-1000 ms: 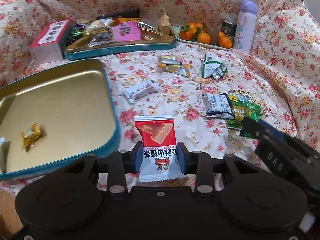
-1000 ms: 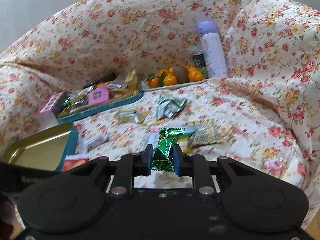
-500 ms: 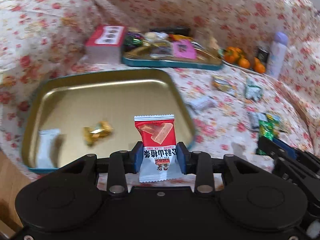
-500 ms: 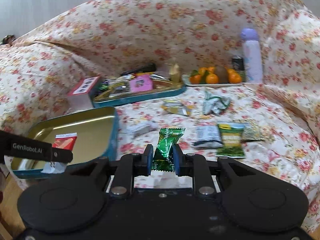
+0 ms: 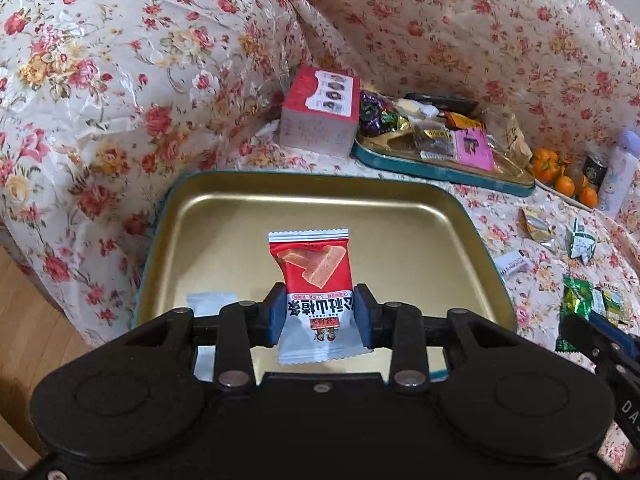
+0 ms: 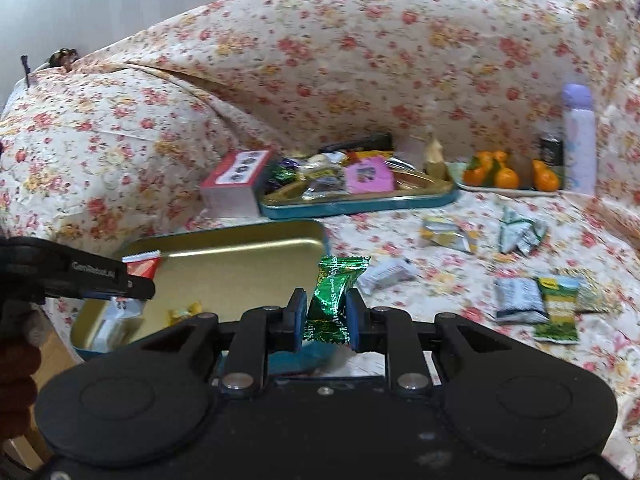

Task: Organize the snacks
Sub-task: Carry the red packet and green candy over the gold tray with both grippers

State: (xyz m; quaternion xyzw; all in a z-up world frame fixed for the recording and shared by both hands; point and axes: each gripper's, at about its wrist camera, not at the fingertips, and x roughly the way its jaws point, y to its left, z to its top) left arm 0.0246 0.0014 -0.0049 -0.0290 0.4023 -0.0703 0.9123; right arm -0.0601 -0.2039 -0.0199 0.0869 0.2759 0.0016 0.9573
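Note:
My left gripper (image 5: 318, 312) is shut on a red and white snack packet (image 5: 314, 280) and holds it above the gold tin tray (image 5: 400, 208) with a teal rim. A white packet (image 5: 208, 302) lies in the tray, partly hidden by the gripper. My right gripper (image 6: 322, 314) is shut on a green foil candy (image 6: 334, 296), just right of the tray (image 6: 240, 236), at its near right corner. In the right wrist view the left gripper (image 6: 132, 284) reaches over the tray with the red packet (image 6: 142, 266); a yellow candy (image 6: 184, 312) lies inside.
A second tin tray (image 6: 360, 200) full of sweets and a red and white box (image 6: 236, 180) stand behind. Loose packets (image 6: 536, 296) lie on the flowered sofa cover at right. A plate of oranges (image 6: 508, 176), a small can and a lilac bottle (image 6: 578, 140) stand at the back right.
My left gripper has carried the red packet leftward from over the sofa cover to above the gold tray. My right gripper has lifted the green candy and moved left toward the tray.

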